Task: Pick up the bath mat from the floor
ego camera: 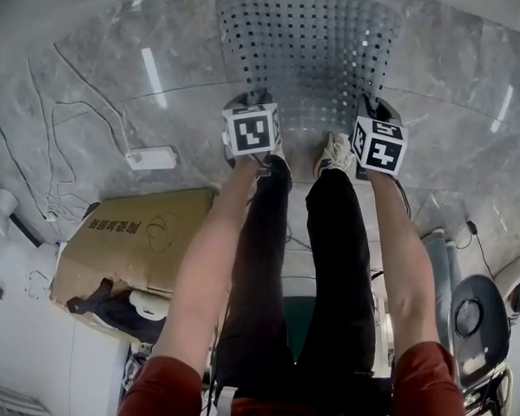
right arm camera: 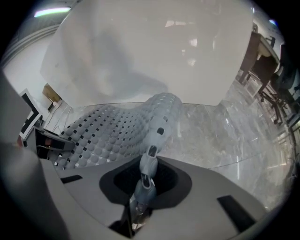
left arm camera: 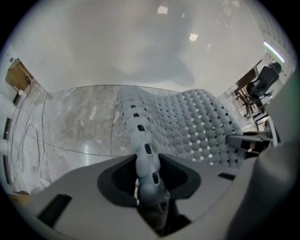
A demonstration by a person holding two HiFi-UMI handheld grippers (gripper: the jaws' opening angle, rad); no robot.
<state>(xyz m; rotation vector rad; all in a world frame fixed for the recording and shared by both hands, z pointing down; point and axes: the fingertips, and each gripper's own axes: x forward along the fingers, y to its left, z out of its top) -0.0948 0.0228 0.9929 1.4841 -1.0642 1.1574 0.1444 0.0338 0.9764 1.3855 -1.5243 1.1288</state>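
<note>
Bath mat point(ego camera: 313, 52) is the grey bumpy kind full of little square holes, and it sits just in front of the person's shoes point(ego camera: 335, 155), stretching away from them over the grey marble floor point(ego camera: 80, 99). The edge closest to the shoes is pinched at both corners.

The left gripper point(left arm camera: 151, 197) has its fingers clamped on a fold of the mat. In the left gripper view the fold stands up like a ridge right between them, and the rest of the mat spreads out beyond. It's the same on the other side: the right gripper point(right arm camera: 140, 197) has its fingers closed tight on a thinner strip of the mat's edge, and the mat runs away from there in a hump. Both grippers point steeply down, just ahead of the shoes, each with its marker cube on top.

The far end of the mat looks like it lies on the floor, though the exact contact line is hard to tell.

Other stuff around: a white power strip point(ego camera: 151, 158) with loose cables is on the floor off to the left of the shoes in the head view. A flattened cardboard box point(ego camera: 131, 236) lies on that same side, a bit further back.
</note>
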